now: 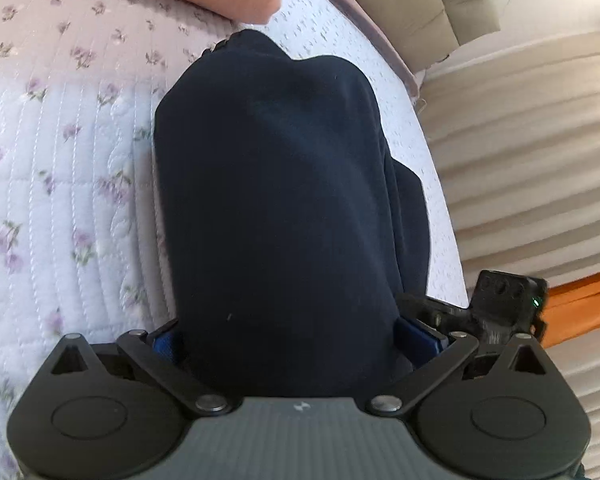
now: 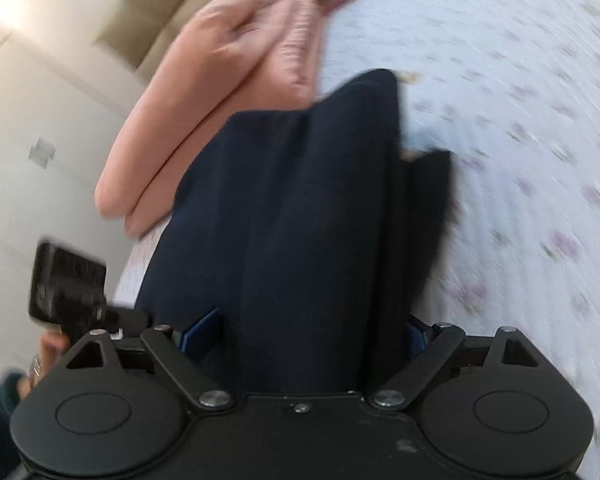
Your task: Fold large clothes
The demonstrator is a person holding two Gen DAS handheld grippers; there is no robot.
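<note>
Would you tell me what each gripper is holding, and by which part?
Both hold the navy garment: the left gripper and right gripper each clamp a bunched fold at its near end.

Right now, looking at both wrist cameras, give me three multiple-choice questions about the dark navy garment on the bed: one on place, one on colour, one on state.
1. Where does the folded salmon-pink garment lie relative to the dark navy fabric garment?
A. Beyond it, farther from the grippers
B. Under the grippers
C. On the floor

2. What colour are the flowers on the white quilted bedspread?
A. Red
B. Purple
C. Yellow

3. What is the state of the left gripper and right gripper?
A. Both open and empty
B. Only the left holds cloth
C. Both hold the navy garment between their fingers

Answers: 1 A, the pink cloth sits past the navy garment's far end in both views. 2 B, purple sprigs dot the quilt. 3 C, navy fabric fills the space between both finger pairs.
</note>
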